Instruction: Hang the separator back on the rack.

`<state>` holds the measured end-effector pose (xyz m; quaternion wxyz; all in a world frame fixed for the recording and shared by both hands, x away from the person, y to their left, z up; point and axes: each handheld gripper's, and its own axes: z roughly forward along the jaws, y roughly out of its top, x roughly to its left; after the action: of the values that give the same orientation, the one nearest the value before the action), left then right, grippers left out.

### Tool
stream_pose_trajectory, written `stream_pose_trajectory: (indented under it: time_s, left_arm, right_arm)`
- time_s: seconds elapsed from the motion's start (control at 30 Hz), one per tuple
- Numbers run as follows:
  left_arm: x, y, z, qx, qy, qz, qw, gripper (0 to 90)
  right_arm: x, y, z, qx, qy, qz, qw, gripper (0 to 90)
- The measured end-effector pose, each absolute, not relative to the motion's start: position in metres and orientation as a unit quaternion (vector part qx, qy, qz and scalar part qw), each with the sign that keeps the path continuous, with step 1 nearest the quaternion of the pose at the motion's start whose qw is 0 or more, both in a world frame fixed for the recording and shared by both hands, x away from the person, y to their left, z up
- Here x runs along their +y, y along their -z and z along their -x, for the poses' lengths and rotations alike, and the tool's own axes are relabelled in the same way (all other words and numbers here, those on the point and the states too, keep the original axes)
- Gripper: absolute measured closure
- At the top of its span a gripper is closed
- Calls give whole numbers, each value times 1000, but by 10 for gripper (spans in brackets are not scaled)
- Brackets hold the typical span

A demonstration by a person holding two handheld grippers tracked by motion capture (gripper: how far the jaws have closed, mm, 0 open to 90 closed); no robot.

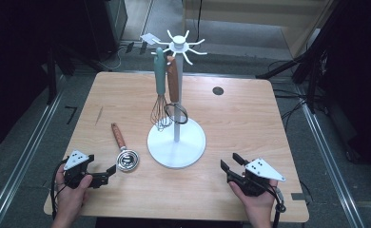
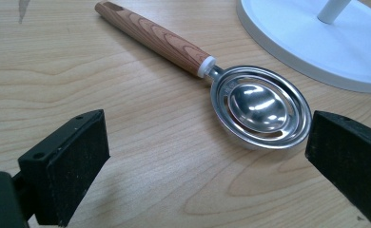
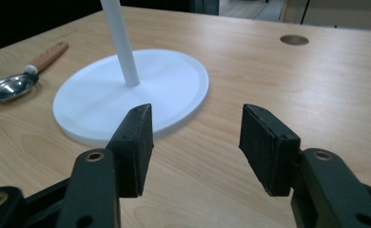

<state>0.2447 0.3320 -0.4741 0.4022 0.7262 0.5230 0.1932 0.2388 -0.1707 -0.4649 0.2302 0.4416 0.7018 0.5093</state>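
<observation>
A steel egg separator (image 1: 126, 160) with a wooden handle (image 1: 118, 135) lies flat on the table, left of the white stand's base (image 1: 176, 143). My left gripper (image 1: 111, 171) is open just short of its bowl (image 2: 259, 108), which sits ahead between the wide-spread jaws. My right gripper (image 1: 230, 161) is open near the front right, jaws pointed toward the base (image 3: 131, 97) and pole (image 3: 122, 42). On the stand's hooks (image 1: 181, 46) hang a teal-handled whisk (image 1: 161, 95) and a wood-handled strainer (image 1: 175, 111).
The wooden table (image 1: 236, 123) has a round dark grommet (image 1: 217, 90) at the back right and a dark scratch (image 1: 99, 115) on the left. Black equipment and cables ring the table on the floor.
</observation>
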Motion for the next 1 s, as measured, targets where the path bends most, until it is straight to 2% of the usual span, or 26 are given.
stream_pose_trajectory:
  time_s: [0.17, 0.53, 0.67, 0.83, 1.0]
  left_arm:
    - [332, 474, -245, 524, -184, -727, 405, 13]
    - [320, 477, -249, 522, -174, -734, 399, 84]
    - [316, 480, -252, 520, -166, -740, 393, 185]
    - [312, 483, -259, 536, -161, -729, 394, 394]
    - [308, 486, -269, 551, -161, -725, 381, 551]
  right_arm:
    - [-170, 467, -238, 700, -513, -444, 225, 470]
    - [-162, 472, -235, 705, -509, -446, 215, 479]
    - [-159, 474, -235, 710, -505, -444, 210, 484]
    - [-158, 478, -237, 715, -500, -443, 207, 490]
    - [-157, 479, -237, 713, -499, -447, 205, 494]
